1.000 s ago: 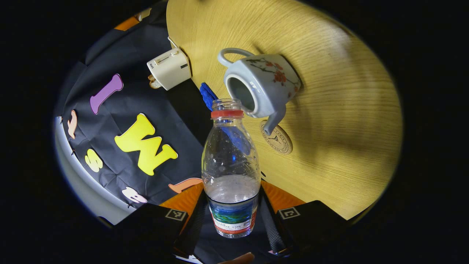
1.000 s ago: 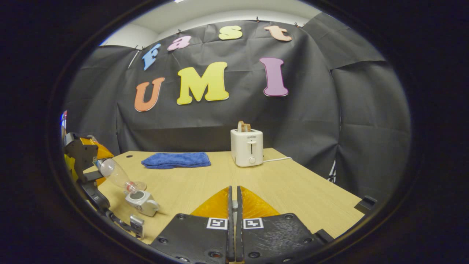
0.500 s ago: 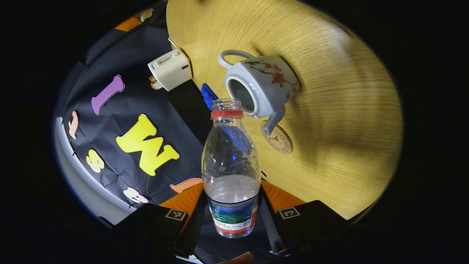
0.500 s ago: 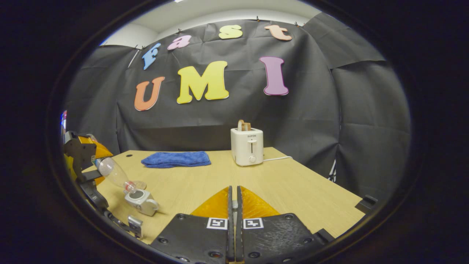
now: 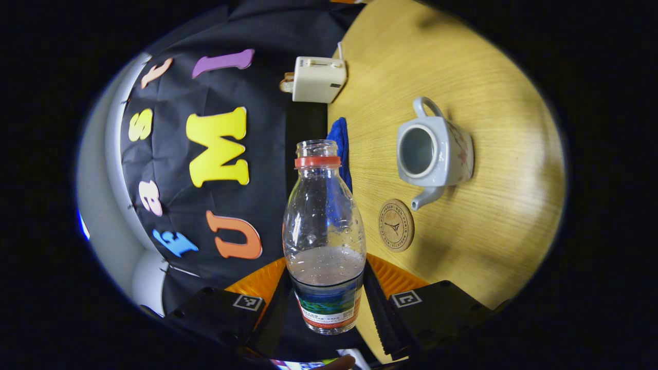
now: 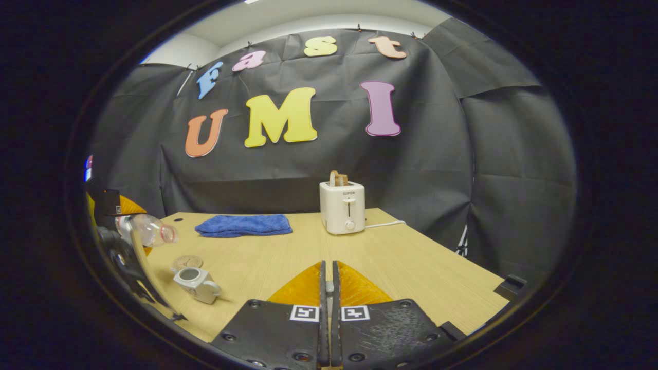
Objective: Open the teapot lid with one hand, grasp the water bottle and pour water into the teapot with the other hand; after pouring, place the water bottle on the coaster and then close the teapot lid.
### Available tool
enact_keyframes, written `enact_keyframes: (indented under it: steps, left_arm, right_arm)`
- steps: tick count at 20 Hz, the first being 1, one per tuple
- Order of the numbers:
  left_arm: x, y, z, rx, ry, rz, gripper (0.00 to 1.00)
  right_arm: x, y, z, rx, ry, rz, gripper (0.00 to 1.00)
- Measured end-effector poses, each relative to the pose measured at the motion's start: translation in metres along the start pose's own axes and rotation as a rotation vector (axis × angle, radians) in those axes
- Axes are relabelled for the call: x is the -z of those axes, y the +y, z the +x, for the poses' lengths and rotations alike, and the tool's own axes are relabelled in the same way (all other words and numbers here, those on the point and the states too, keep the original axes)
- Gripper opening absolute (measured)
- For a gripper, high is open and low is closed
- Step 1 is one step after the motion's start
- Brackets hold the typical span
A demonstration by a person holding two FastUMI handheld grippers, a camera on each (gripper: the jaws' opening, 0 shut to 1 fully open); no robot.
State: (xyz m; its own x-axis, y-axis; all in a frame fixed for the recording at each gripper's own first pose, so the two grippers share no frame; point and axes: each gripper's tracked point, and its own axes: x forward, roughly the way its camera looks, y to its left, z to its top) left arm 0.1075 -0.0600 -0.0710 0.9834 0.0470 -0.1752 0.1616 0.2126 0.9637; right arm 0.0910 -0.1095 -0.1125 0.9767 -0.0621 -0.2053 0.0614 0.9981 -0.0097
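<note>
Clear plastic water bottle, red neck ring, uncapped (image 5: 324, 226): pinched at its labelled base by left gripper (image 5: 325, 308), neck pointing ahead. Round wooden coaster (image 5: 396, 225): ahead-right on table, just beside spout of white floral ceramic teapot (image 5: 434, 151), lid off. Judgement: right the bottle first, lower centred on coaster, release only once seated. Right gripper (image 6: 326, 293): fingers pressed together, nothing visible between them.

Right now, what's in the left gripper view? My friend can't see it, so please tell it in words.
The left gripper holds a clear, uncapped water bottle, partly full, its mouth away from the teapot. On the wooden table sits a lidless white teapot, its spout near a round coaster. Farther off are a blue cloth and a toaster.
</note>
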Motion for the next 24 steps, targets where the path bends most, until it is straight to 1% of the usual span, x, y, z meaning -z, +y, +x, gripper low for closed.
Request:
enact_keyframes:
  steps: [3, 6, 8, 10, 12, 14, 16, 17, 18, 20, 23, 24]
  left_arm:
    - [-0.005, 0.003, 0.001, 0.004, -0.046, -0.309, 0.75]
    - [-0.022, 0.022, 0.004, -0.027, -0.143, -0.616, 0.76]
    - [-0.033, 0.03, 0.005, -0.032, -0.214, -0.797, 0.76]
    - [-0.033, 0.041, 0.008, -0.054, -0.256, -0.935, 0.76]
    - [-0.028, 0.051, 0.012, -0.079, -0.28, -1.047, 0.76]
    - [-0.027, 0.05, 0.019, -0.054, -0.299, -1.156, 0.77]
    - [-0.021, 0.045, 0.031, -0.024, -0.295, -1.242, 0.77]
    - [-0.015, 0.045, 0.037, -0.026, -0.292, -1.276, 0.77]
    - [-0.011, 0.045, 0.043, -0.027, -0.289, -1.305, 0.78]
    - [-0.008, 0.039, 0.057, -0.002, -0.28, -1.348, 0.78]
    - [-0.007, 0.031, 0.068, 0.024, -0.288, -1.395, 0.79]
    - [-0.008, 0.029, 0.072, 0.022, -0.294, -1.4, 0.79]
  right_arm:
    - [0.002, 0.001, -0.001, 0.008, 0.006, -0.003, 0.01]
    - [0.001, 0.006, -0.004, 0.013, 0.009, -0.003, 0.01]
    - [0.001, 0.009, -0.006, 0.018, 0.029, -0.014, 0.02]
    - [-0.004, 0.018, -0.009, -0.001, 0.034, -0.024, 0.02]
    - [-0.01, 0.026, -0.01, -0.019, 0.02, -0.043, 0.01]
    - [-0.012, 0.031, -0.01, -0.036, 0.013, -0.062, 0.01]
    - [-0.01, 0.03, -0.01, -0.036, 0.012, -0.069, 0.01]
    - [-0.008, 0.027, -0.009, -0.031, 0.014, -0.061, 0.01]
    - [-0.005, 0.026, -0.01, -0.028, 0.017, -0.047, 0.01]
    - [0.004, 0.026, -0.009, -0.031, 0.032, -0.032, 0.01]
    - [0.017, 0.024, -0.007, -0.032, 0.059, -0.04, 0.01]
    - [0.02, 0.025, -0.008, -0.04, 0.064, -0.033, 0.0]
